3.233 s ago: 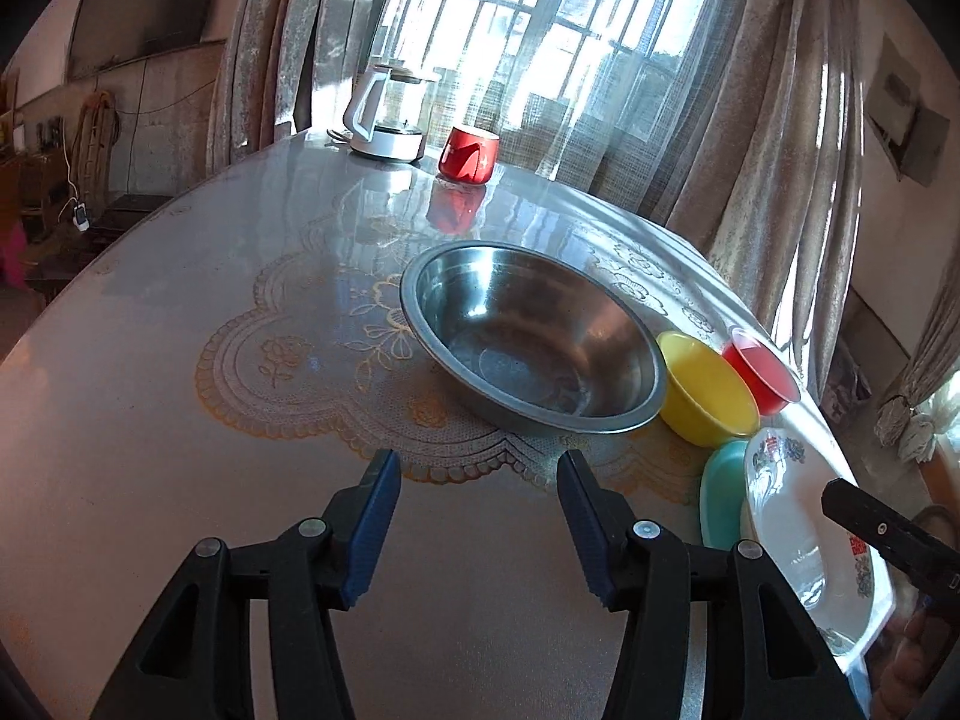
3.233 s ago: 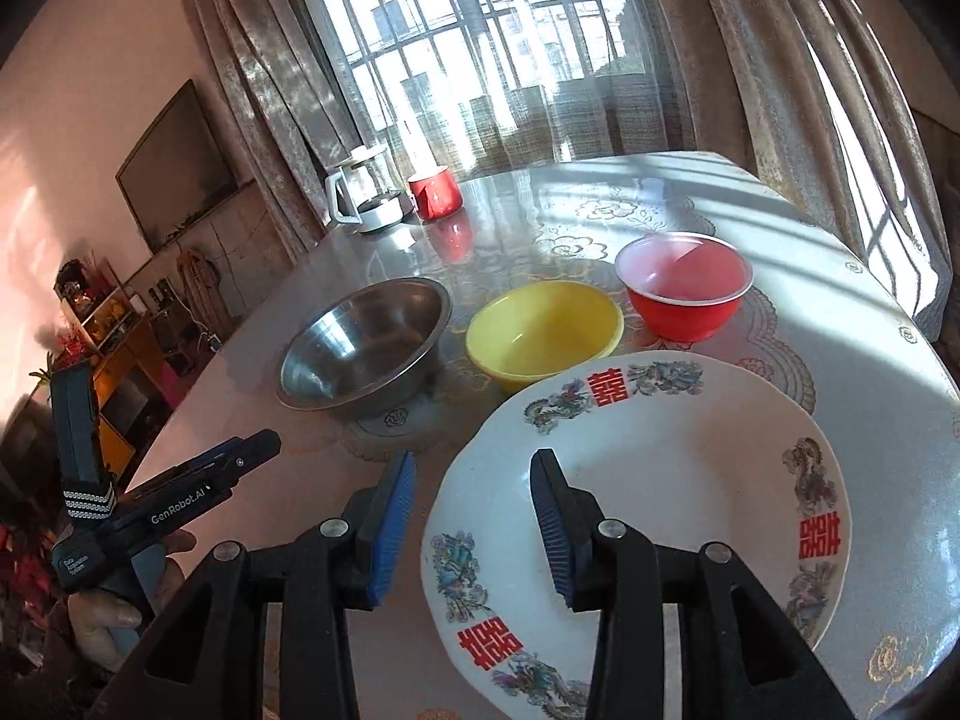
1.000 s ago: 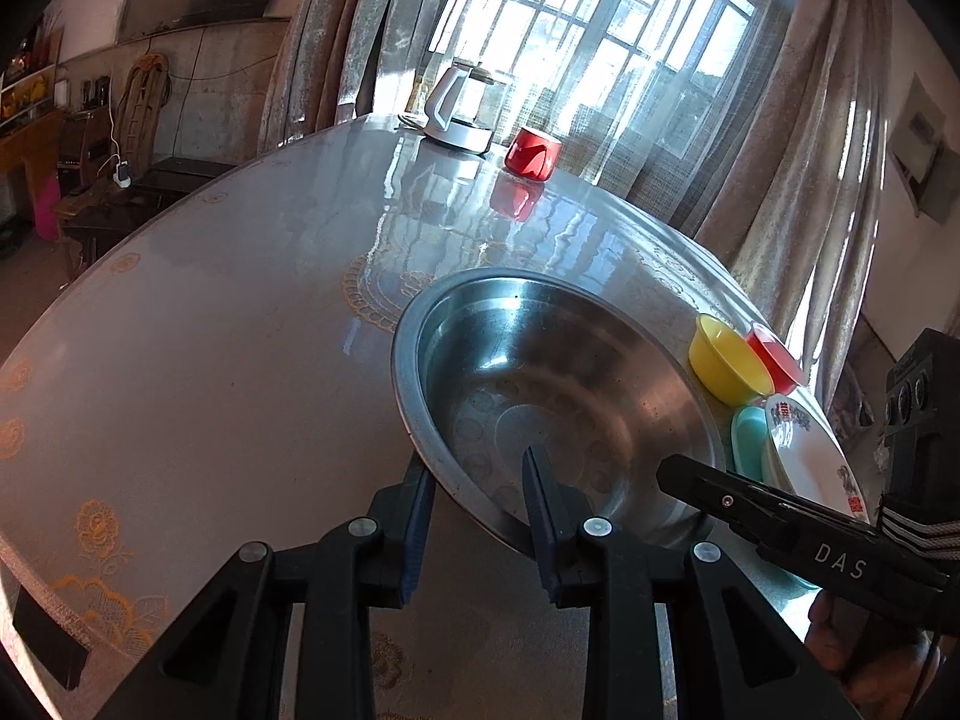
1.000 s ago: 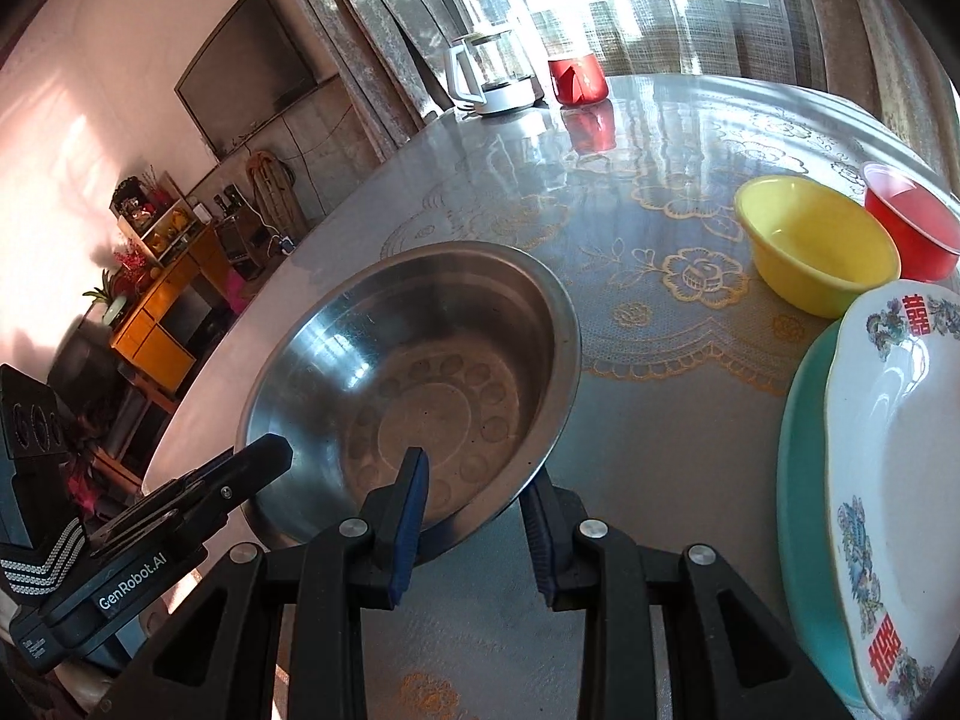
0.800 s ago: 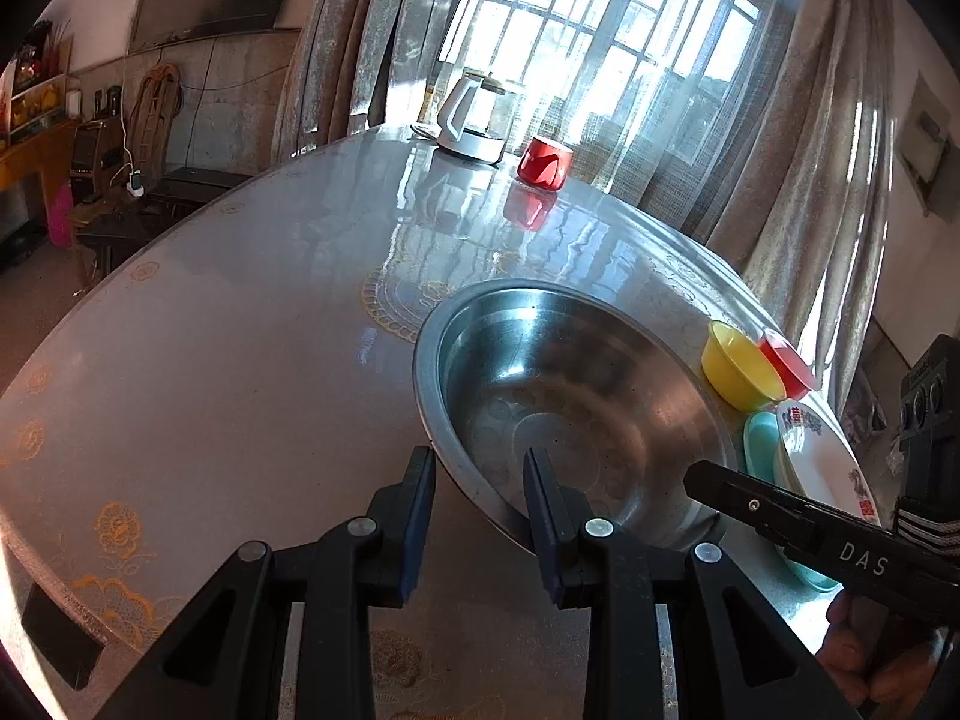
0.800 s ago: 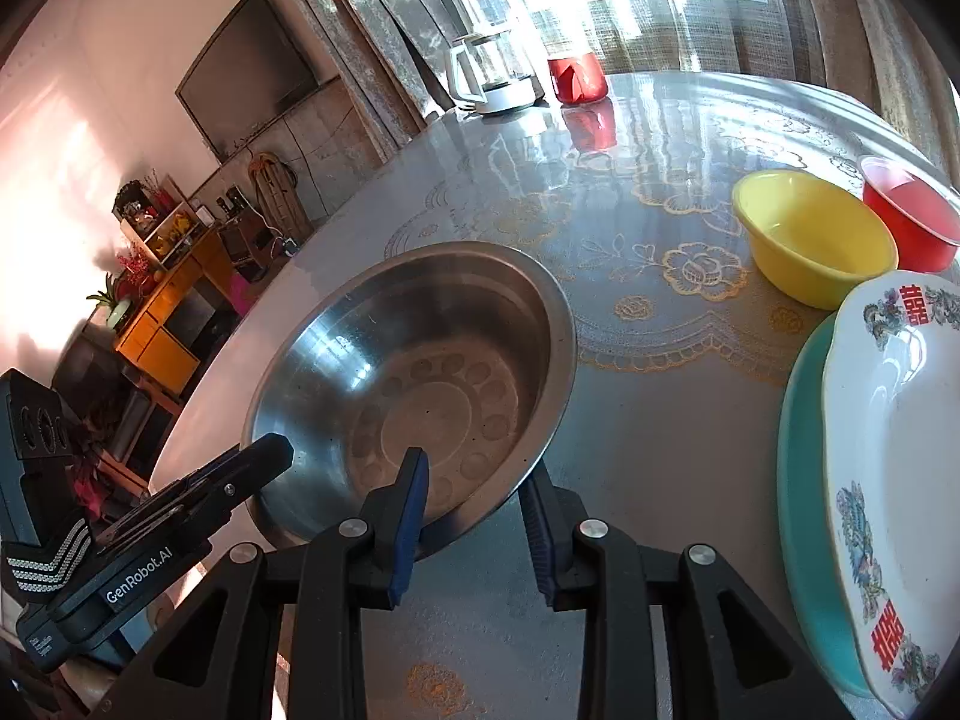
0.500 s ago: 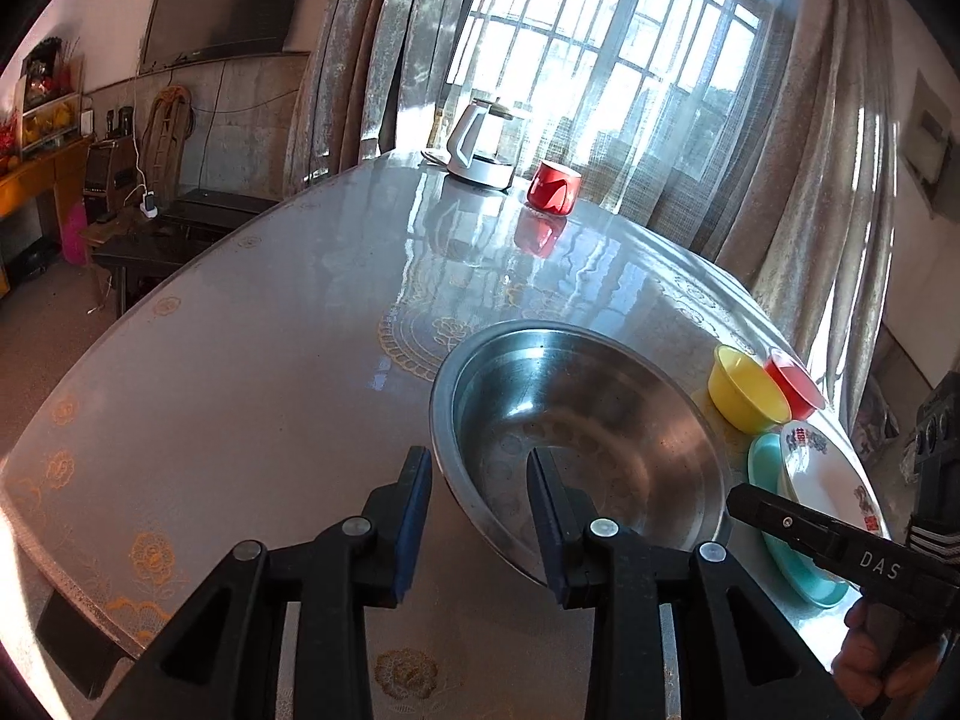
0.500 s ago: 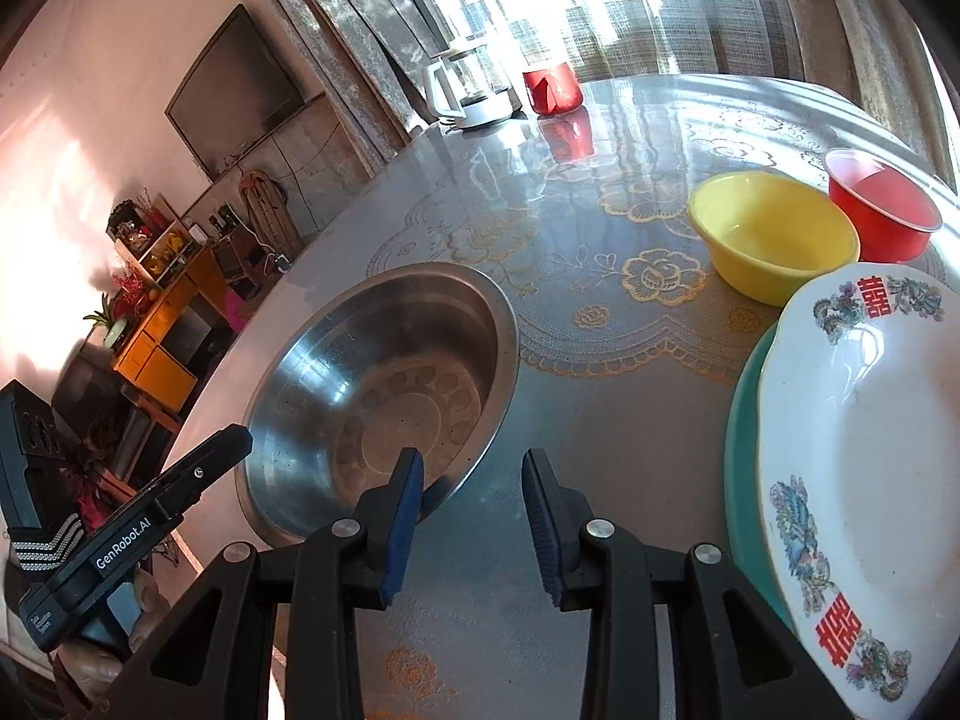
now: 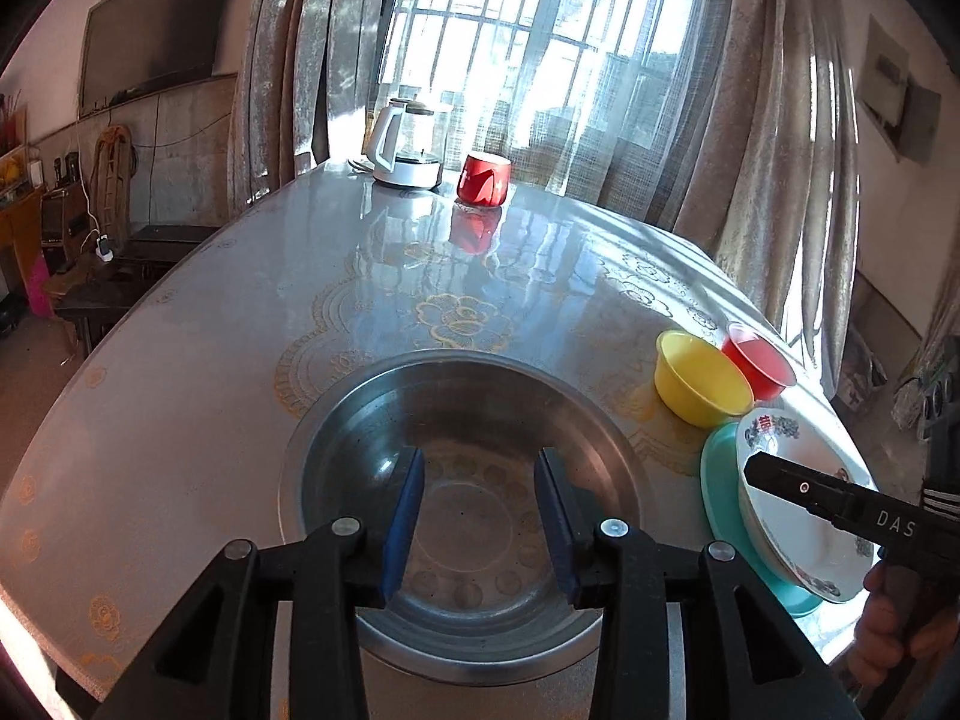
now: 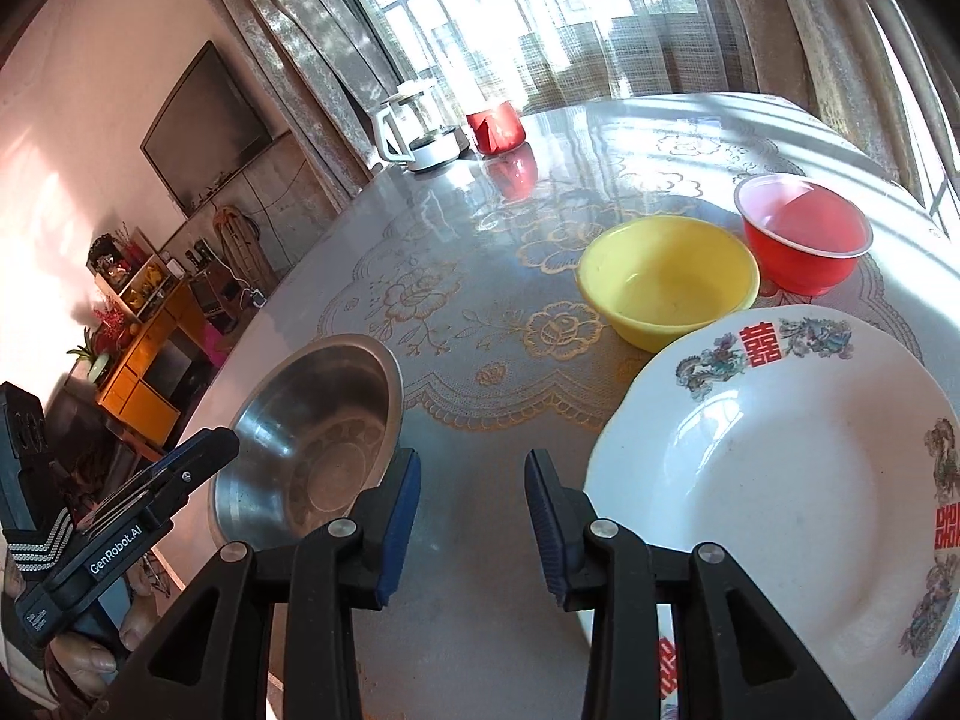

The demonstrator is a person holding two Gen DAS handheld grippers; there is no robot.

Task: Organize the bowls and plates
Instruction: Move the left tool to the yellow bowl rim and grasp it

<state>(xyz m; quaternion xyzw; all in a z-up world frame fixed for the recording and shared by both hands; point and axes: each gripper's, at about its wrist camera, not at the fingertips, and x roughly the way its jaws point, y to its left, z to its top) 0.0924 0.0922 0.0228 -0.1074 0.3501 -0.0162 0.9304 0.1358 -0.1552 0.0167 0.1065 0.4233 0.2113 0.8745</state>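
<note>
The left tool point(image 9: 478, 489) hangs over the steel basin point(image 9: 480, 408), its blue pads point(image 9: 405, 504) parting to a narrow gap with nothing pinched between them; only the basin's embossed floor shows through the gap. The right tool point(image 10: 471, 495) is likewise easing apart, narrow and empty, poised over bare table point(image 10: 480, 276) between the basin at its 9 o'clock and the white patterned plate point(image 10: 780, 480) at its 3 o'clock. Seen from the left tool, the basin sits near the table's front edge. At about 2 o'clock from it stands the yellow bowl point(image 9: 699, 381), with the red bowl point(image 9: 759, 360) touching or just beside it on the far side. Nearer, at 3 o'clock, the white plate lies on top of a teal plate point(image 9: 717, 480), whose rim peeks out on the basin side. The right tool's black body crosses in front of that stack, held by a hand point(image 9: 900, 630) at the lower right. From the right tool's view the left tool's body shows at 8 o'clock, gripped by the other hand point(image 10: 102, 654). Far off at 12 o'clock, near the curtained window point(image 9: 540, 60), a white kettle point(image 9: 402, 144) and a red cup point(image 9: 483, 179) stand close together on the glossy table.
</note>
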